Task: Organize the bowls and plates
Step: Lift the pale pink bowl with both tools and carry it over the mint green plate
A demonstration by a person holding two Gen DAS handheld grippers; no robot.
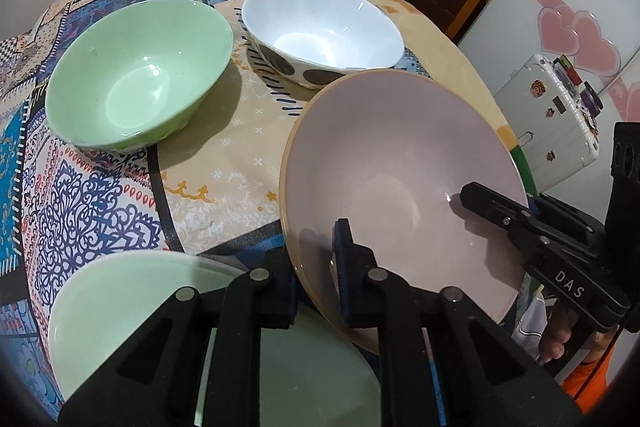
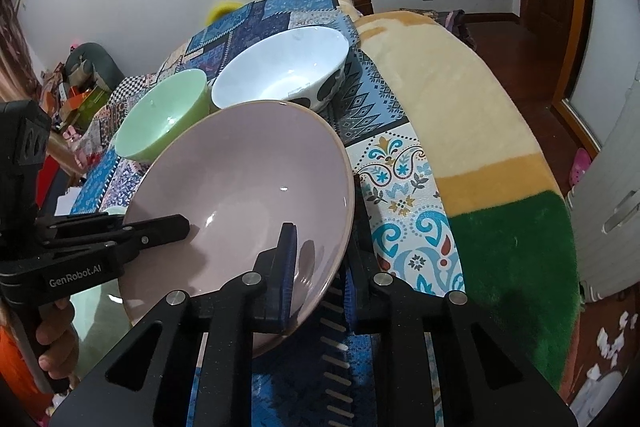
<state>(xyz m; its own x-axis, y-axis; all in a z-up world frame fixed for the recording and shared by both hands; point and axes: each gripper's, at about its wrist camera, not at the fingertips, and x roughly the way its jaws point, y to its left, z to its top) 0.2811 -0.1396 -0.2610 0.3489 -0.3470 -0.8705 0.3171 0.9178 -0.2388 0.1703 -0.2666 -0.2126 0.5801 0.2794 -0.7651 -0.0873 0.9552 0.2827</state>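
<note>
Pink plate [image 1: 400, 187] tilted, lifted at frame centre, pinched at opposite rims by left hand-held gripper [image 1: 320, 279] and right hand-held gripper [image 2: 320, 267]. Green bowl [image 1: 140, 75] upper left, white bowl [image 1: 320, 27] top centre on tabletop [image 1: 224, 155].

Left black two-finger gripper [image 1: 318, 277] clamped on near-left rim of the pale pink ceramic plate [image 1: 400, 163], one finger each side. Right black two-finger gripper [image 2: 320, 279] clamped on opposite rim, same way. Both reach in from opposite sides, plate tilted.
</note>
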